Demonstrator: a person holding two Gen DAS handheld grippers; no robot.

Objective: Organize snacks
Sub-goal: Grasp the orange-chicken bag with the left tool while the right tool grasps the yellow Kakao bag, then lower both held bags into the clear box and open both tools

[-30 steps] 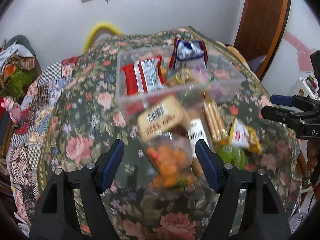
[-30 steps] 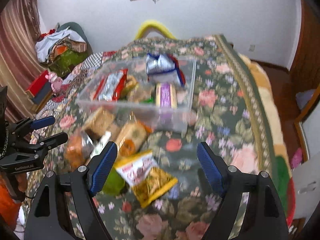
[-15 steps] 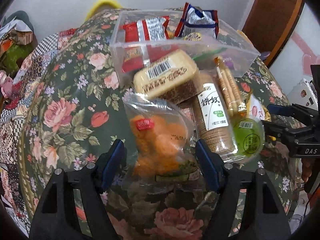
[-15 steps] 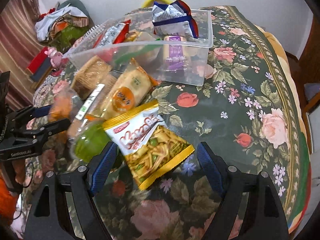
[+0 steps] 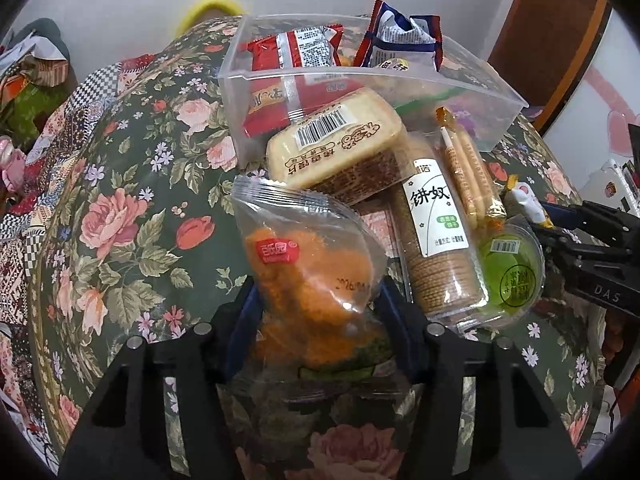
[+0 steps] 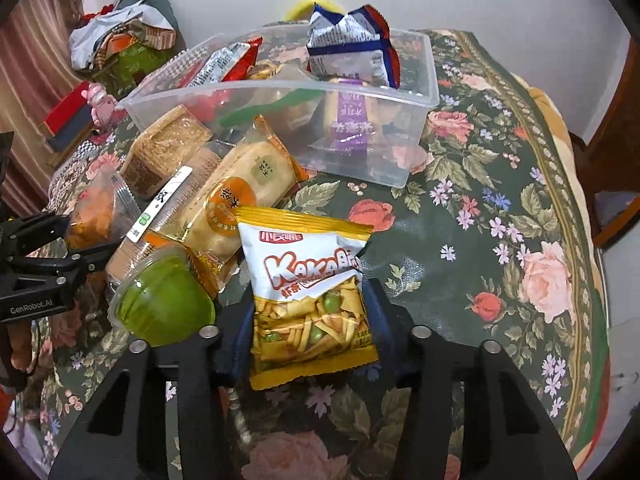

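Across the yellow-and-white snack bag [image 6: 310,300] at the lower centre of the right wrist view runs "KaKaBi" in orange letters, and the black body at the left edge of that frame is stamped "GenRobot.AI". In the left wrist view the clear bag of orange snacks [image 5: 310,276] carries a red label and a printed date beginning "2026"; to its right a round biscuit sleeve [image 5: 438,240] shows a white label with Chinese characters, and above it a tan cracker pack [image 5: 336,152] bears a barcode. "DAS" is readable at that frame's right edge. The left gripper [image 5: 316,312] has its jaws pressed in on the lower part of the orange bag, and the right gripper [image 6: 310,320] has its jaws pressed on the yellow bag; half a second ago both sets of jaws stood wide apart with the bags lying loose between them. The clear plastic bin [image 6: 420,108], in the upper middle of both frames, holds a red packet [image 5: 296,52] and a blue-and-white packet [image 6: 352,46]. A green jelly cup [image 6: 164,308] sits just left of the yellow bag on the floral cloth [image 6: 500,240].
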